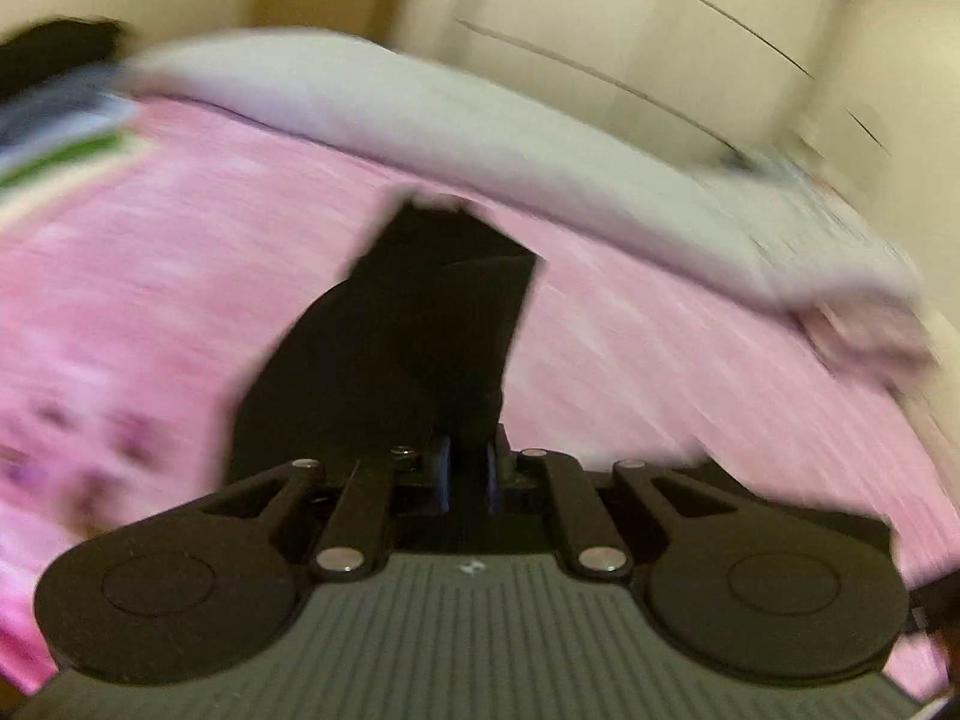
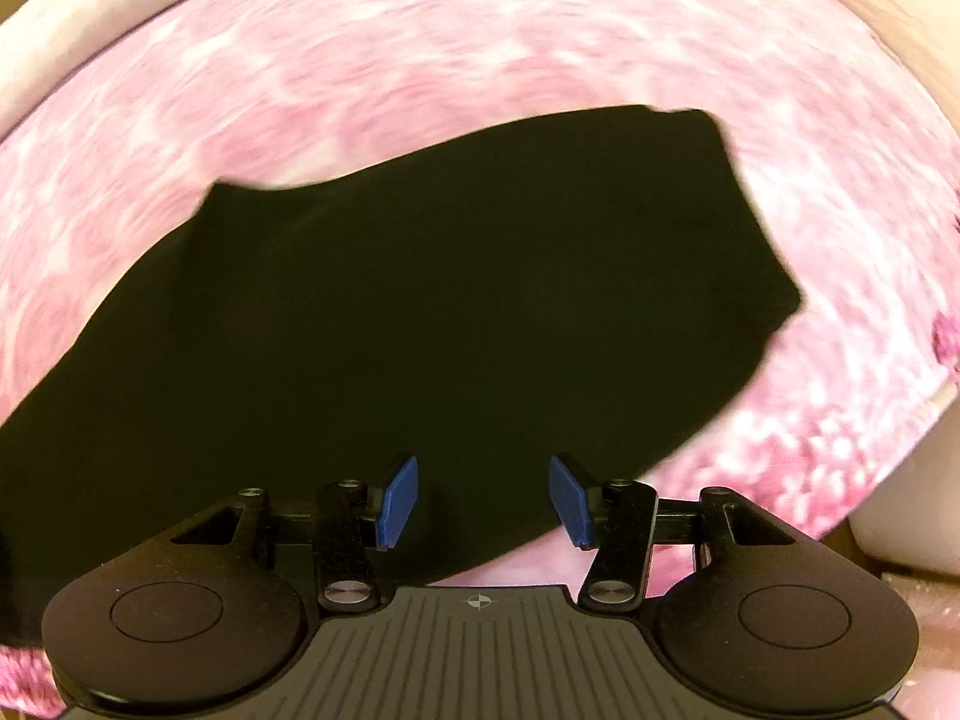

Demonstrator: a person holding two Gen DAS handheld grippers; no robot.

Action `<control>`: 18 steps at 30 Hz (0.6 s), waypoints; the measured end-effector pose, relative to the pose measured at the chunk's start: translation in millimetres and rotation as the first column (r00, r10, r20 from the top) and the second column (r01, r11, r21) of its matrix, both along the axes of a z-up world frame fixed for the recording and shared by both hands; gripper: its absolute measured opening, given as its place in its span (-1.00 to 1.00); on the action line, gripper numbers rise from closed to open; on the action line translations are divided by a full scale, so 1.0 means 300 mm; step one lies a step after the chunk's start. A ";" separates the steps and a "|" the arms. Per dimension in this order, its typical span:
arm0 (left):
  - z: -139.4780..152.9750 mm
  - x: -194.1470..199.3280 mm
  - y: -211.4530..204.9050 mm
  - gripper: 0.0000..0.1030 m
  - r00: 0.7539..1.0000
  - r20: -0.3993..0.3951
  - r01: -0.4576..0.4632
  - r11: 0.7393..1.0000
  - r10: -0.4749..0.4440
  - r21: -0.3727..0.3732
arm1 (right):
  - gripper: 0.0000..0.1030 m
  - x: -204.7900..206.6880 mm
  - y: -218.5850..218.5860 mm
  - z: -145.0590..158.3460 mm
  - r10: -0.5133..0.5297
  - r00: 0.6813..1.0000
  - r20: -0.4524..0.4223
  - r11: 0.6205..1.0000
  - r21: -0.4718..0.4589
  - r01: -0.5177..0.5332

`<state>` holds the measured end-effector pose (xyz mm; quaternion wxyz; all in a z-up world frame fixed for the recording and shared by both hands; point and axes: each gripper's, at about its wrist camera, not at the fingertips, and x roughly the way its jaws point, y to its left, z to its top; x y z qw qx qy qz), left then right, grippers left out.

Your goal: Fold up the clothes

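My left gripper (image 1: 467,468) pinches a fold of the black garment (image 2: 420,300), which lies on the pink bedspread (image 2: 480,30). My right gripper (image 2: 483,495) hovers over it, fingers wide. No readable writing.

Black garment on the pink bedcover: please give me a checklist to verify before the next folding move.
1. Left tongs shut on the black garment: ok.
2. Right tongs open, blue pads apart: ok.
3. Right tongs hold cloth: not ok, nothing is between them.
4. Garment lies flat without wrinkles: cannot tell, it is too dark and blurred.
5. Pink bedcover bare around the garment: ok in the right wrist view.
6. Grey blanket apart from the garment: ok.
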<state>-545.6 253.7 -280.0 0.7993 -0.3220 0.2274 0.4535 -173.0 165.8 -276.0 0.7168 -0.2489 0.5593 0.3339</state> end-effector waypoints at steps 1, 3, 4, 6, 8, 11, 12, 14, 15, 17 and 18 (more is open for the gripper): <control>-0.056 0.077 -0.021 -0.69 0.998 -0.018 0.053 0.997 -0.054 -0.054 | 0.02 0.029 -0.016 0.002 -0.012 1.000 -0.001 1.000 0.004 0.012; -0.169 0.230 -0.064 -0.68 0.986 -0.044 0.154 0.974 -0.164 -0.164 | 0.02 0.073 -0.042 0.003 -0.026 1.000 -0.001 1.000 0.011 0.026; -0.201 0.278 -0.088 -0.63 0.977 -0.096 0.169 0.969 -0.188 -0.182 | 0.02 0.089 -0.054 0.003 -0.029 1.000 -0.002 0.999 0.015 0.029; -0.225 0.331 -0.132 -0.52 0.959 -0.182 0.188 0.967 -0.219 -0.174 | 0.02 0.114 -0.076 0.006 -0.035 0.999 -0.010 0.999 0.030 0.036; -0.188 0.304 -0.147 -0.49 0.958 -0.151 0.219 0.962 -0.244 -0.165 | 0.02 0.110 -0.086 0.003 -0.034 0.998 -0.055 0.997 0.068 0.037; -0.121 0.216 -0.136 -0.44 0.961 -0.051 0.256 0.942 -0.273 -0.215 | 0.02 0.085 -0.092 -0.006 -0.020 0.989 -0.147 0.989 0.141 0.041; -0.099 0.188 -0.134 -0.44 0.961 -0.037 0.260 0.939 -0.275 -0.225 | 0.02 0.076 -0.094 -0.009 -0.014 0.984 -0.177 0.985 0.165 0.044; -0.058 0.139 -0.129 -0.45 0.962 -0.033 0.256 0.938 -0.271 -0.235 | 0.02 0.059 -0.099 -0.015 0.000 0.972 -0.237 0.976 0.213 0.052; -0.047 0.118 -0.117 -0.46 0.967 -0.041 0.235 0.941 -0.251 -0.242 | 0.02 0.051 -0.101 -0.018 0.009 0.964 -0.266 0.970 0.237 0.057; -0.035 0.070 -0.086 -0.47 0.979 -0.053 0.175 0.948 -0.195 -0.267 | 0.02 0.034 -0.105 -0.024 0.027 0.946 -0.323 0.957 0.282 0.069; -0.038 0.042 -0.067 -0.48 0.986 -0.051 0.139 0.947 -0.160 -0.289 | 0.02 0.025 -0.107 -0.027 0.038 0.936 -0.350 0.949 0.305 0.076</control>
